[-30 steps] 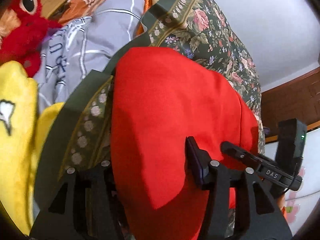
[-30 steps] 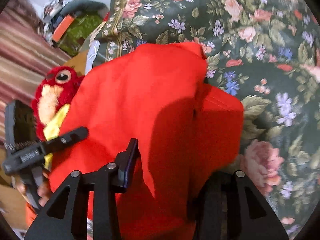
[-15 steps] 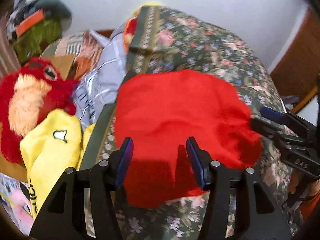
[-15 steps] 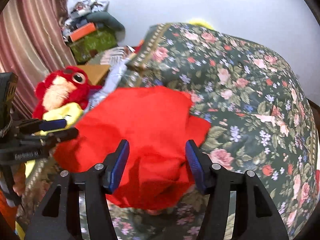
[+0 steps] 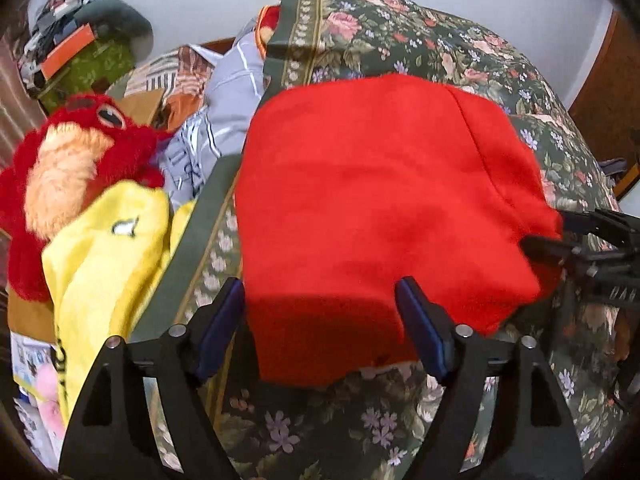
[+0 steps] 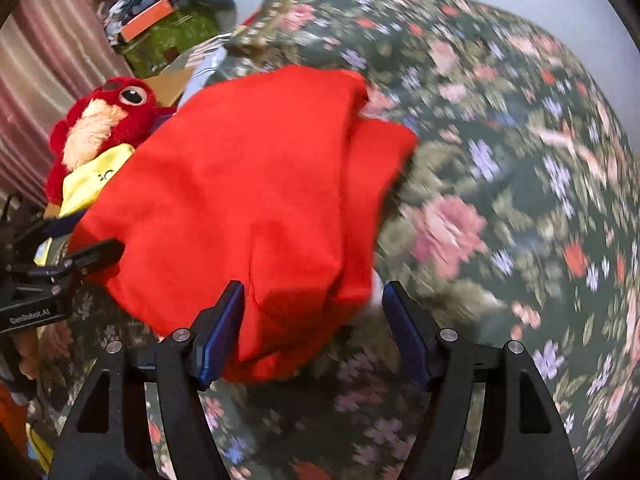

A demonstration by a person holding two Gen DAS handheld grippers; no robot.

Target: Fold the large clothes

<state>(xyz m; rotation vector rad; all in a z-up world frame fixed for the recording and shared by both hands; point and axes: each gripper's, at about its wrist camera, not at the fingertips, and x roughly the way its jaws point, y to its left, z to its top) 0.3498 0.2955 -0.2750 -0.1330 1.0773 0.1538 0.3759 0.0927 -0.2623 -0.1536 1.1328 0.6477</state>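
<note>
Looking down both wrist views, I found the red garment (image 5: 384, 200) lying in a folded bundle on the floral bedspread (image 5: 440, 48), close to the bed's near edge. It sat there, I judged, because the open spread gave the only flat room for folding, the left side being crowded.

My left gripper (image 5: 320, 320) pointed steeply down at the bundle's near left corner. Its jaws were opening, and the blue pads (image 5: 218, 332) stood either side of the red edge without pressing it, so it had hold of nothing.

My right gripper (image 6: 312, 320) did likewise at the near right corner: jaws opening, cloth lying between the pads but loose, nothing gripped. The right wrist view was smeared on the bedspread side.

Beside the bed lay a red plush toy (image 5: 72, 176), a yellow cloth (image 5: 108, 264) and a grey striped garment (image 5: 236, 92), all apart from the bundle, though the yellow cloth came near its left flank.

I took this fold as laid and let go. One flap (image 6: 380, 152) stuck out on the right, so the bundle was not quite square.
</note>
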